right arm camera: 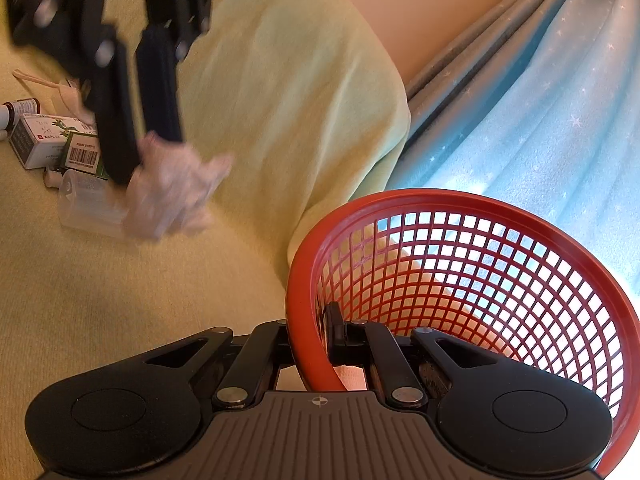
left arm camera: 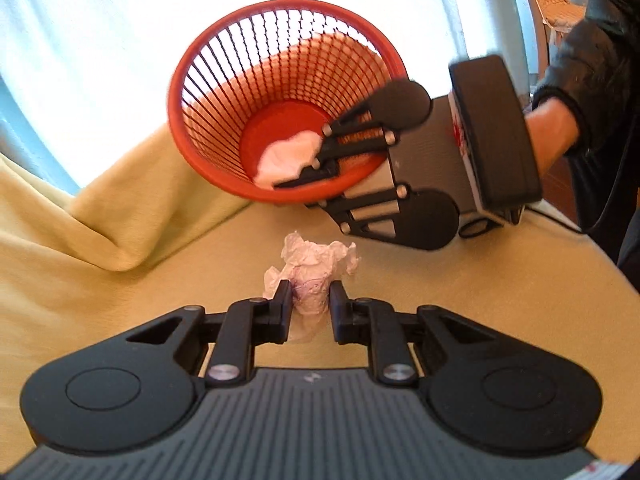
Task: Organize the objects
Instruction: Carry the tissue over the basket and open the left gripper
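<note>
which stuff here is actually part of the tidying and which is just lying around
In play: crumpled tissue between the left gripper fingers; red basket, tilted, its rim clamped by the right gripper; white wad inside it.

Lying about: medicine boxes, small bottle, clear plastic cup, yellow cloth.

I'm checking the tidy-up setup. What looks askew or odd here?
The red basket is tipped toward the camera rather than upright, because the right gripper clamps its rim. A white wad already lies inside; the left gripper grips crumpled tissue.
</note>
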A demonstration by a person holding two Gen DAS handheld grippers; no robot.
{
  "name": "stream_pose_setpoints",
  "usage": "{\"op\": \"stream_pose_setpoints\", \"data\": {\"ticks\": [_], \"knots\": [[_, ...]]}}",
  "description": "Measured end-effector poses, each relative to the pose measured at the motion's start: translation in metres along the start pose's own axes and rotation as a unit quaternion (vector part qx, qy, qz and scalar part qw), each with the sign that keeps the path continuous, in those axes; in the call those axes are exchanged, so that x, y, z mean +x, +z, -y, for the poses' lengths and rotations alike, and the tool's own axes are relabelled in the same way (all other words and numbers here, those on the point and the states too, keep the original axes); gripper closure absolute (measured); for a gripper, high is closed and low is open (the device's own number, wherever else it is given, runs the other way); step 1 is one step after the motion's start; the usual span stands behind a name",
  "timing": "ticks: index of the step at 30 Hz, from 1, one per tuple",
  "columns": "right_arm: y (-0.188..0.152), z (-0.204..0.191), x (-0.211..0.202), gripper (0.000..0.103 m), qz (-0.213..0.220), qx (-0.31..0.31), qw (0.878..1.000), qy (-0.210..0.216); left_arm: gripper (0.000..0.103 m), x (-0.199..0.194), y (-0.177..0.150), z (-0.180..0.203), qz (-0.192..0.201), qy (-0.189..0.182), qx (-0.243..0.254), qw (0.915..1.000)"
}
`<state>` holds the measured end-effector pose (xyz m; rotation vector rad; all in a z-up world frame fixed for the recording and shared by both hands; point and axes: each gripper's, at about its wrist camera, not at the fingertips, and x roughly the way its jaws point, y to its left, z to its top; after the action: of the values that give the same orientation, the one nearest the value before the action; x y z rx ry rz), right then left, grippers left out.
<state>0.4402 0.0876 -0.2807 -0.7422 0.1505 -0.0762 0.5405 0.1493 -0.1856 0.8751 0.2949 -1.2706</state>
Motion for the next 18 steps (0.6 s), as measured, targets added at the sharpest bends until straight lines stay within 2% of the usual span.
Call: {"op": "stream_pose_setpoints", "data": {"ticks": [5,11,18], "knots": [[0.001,-0.001,-0.002,0.101,-0.002,0.003,1.0,0.0,0.087,-0.023,0.022,-0.003,0.009,0.021,0.003,0.9997],[0.004,-0.002,0.0,0.101,-0.006,0.009,1.0,-0.002,0.087,-0.035,0.063,-0.012,0.027,0.049,0.001,0.9985],[0.004,0.002,0.002,0.101,-0.008,0.014,1.0,0.001,0.087,-0.018,0.111,-0.016,0.061,0.052,-0.003,0.9968]]}}
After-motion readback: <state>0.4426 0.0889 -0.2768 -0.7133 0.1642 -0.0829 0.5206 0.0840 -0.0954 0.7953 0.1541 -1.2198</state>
